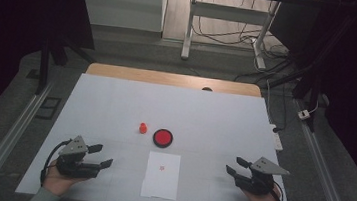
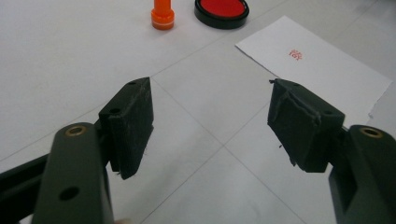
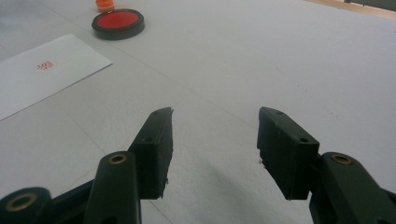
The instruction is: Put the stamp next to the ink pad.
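A small orange stamp point(image 1: 143, 127) stands upright near the table's middle, with a round black ink pad point(image 1: 163, 138) holding red ink just right of it. In front of them lies a white sheet of paper point(image 1: 161, 175) bearing a small red stamp mark point(image 1: 162, 167). My left gripper point(image 1: 101, 156) rests at the front left, jaws open and empty, pointing right toward the paper. My right gripper point(image 1: 233, 165) sits at the front right, open and empty. In the left gripper view, the stamp point(image 2: 162, 15), ink pad point(image 2: 222, 11) and paper point(image 2: 317, 70) lie ahead of the open gripper point(image 2: 210, 100). The right gripper point(image 3: 215, 114) also faces the ink pad point(image 3: 117, 23).
A white mat point(image 1: 116, 104) covers the table, whose wooden far edge point(image 1: 168, 78) shows behind it. Metal rails run along both sides, and cables and desk legs stand on the floor beyond.
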Action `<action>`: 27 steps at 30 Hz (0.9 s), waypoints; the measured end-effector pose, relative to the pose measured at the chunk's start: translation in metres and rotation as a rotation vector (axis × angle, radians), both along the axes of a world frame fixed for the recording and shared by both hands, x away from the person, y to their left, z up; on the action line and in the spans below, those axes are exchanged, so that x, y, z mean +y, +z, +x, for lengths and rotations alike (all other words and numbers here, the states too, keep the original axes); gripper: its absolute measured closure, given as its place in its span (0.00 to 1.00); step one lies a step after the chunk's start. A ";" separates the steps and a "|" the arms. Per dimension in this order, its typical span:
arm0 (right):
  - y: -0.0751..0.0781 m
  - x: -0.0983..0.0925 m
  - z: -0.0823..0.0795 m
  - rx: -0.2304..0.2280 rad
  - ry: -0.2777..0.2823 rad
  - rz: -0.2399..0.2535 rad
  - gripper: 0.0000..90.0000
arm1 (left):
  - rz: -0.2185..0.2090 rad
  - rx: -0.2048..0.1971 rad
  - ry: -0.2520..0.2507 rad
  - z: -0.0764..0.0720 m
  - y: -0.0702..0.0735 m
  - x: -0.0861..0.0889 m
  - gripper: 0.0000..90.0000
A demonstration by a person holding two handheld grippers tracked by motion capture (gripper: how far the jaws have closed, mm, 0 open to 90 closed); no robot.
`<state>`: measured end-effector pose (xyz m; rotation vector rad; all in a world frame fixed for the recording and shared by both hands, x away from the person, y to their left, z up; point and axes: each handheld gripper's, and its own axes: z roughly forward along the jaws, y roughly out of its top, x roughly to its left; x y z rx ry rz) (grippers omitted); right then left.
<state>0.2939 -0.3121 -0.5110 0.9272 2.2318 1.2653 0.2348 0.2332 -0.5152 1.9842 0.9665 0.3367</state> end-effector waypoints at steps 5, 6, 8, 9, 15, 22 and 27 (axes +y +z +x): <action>-0.001 0.001 0.000 -0.003 0.003 0.000 0.50 | 0.002 -0.001 -0.002 0.000 0.000 -0.001 0.35; -0.001 0.001 0.000 -0.002 0.006 0.001 0.50 | 0.003 -0.001 -0.003 0.000 0.000 -0.001 0.35; -0.001 0.001 0.000 -0.003 0.009 -0.003 0.50 | 0.004 -0.002 -0.003 0.001 0.000 -0.001 0.35; -0.001 0.001 0.000 -0.003 0.011 -0.003 0.50 | 0.003 -0.001 -0.003 0.001 0.000 -0.001 0.35; -0.001 0.002 -0.001 -0.004 0.016 -0.013 0.50 | 0.001 0.002 0.002 0.001 -0.001 0.000 0.35; -0.001 0.003 -0.001 -0.003 0.023 -0.015 0.50 | 0.003 0.002 -0.001 0.002 -0.001 0.000 0.35; 0.000 0.004 -0.001 -0.006 0.022 -0.016 0.50 | -0.001 0.004 0.003 0.002 -0.001 0.001 0.35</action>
